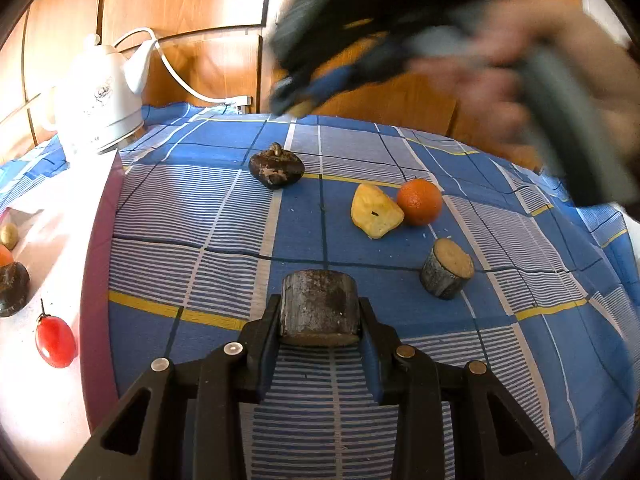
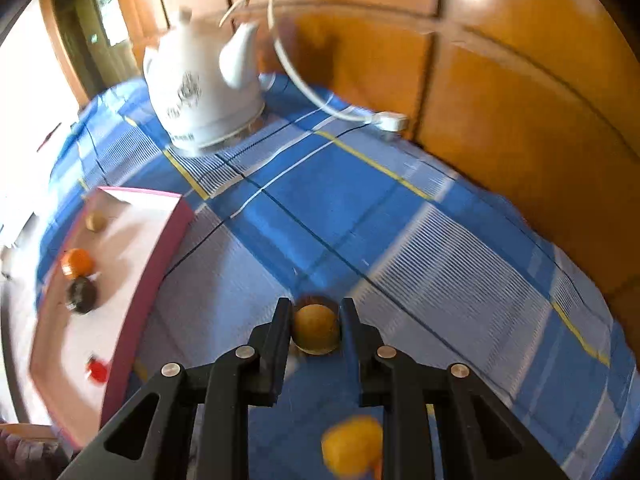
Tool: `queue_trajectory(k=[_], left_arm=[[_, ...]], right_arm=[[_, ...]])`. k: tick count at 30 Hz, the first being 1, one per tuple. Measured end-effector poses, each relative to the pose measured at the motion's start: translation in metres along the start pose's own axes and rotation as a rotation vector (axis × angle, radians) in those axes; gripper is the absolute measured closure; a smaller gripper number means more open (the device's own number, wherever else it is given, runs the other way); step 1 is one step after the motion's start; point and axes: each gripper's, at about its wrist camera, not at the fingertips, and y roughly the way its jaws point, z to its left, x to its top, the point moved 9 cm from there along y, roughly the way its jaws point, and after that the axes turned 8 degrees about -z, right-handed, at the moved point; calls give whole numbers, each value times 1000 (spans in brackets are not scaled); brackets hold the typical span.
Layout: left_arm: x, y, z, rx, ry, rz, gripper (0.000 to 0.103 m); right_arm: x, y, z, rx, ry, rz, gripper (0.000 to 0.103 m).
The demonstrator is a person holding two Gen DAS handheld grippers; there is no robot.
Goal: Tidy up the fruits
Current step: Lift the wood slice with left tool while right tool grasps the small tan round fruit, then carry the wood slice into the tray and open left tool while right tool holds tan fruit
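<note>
Left wrist view: left tongs are clamped on a grey wood stump just above the checked tabletop. Right wrist view: kettle print's too blurry to read, and right tongs pinch a small brown round fruit, with the pink-rimmed tray off left.

Round orange citrus fruit rests on the blue checked cloth, touching the angular yellow waxy fruit at its 9 o'clock. Dark brown, lumpy, stemmed fruit lies apart at their 10 o'clock. In the pink-rimmed white tray lie an elongated red tomato-like fruit, a dark brown fruit, a small orange fruit and a small tan fruit. A small round tan-brown fruit sits clamped between black fingers, blurred.
</note>
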Motion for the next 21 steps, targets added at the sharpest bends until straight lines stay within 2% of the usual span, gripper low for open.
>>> queue_trajectory(k=[4, 6, 10, 13, 15, 17, 21], left_arm=[[0, 0, 1, -2, -3, 2, 68], [0, 0, 1, -1, -2, 4, 68], [1, 1, 0, 3, 2, 12, 68], [1, 1, -2, 12, 22, 24, 68], [1, 2, -4, 22, 44, 35, 67], [2, 2, -4, 22, 47, 48, 68], [3, -4, -3, 2, 23, 85, 68]], right_arm=[[-32, -44, -28, -14, 82, -9, 79], [-56, -57, -50, -55, 136, 8, 79], [-111, -59, -84, -132, 243, 81, 79], [-140, -46, -91, -151, 276, 129, 79], [-152, -36, -90, -155, 276, 157, 79], [-149, -34, -88, -163, 243, 146, 79], [-145, -30, -87, -133, 258, 136, 79]])
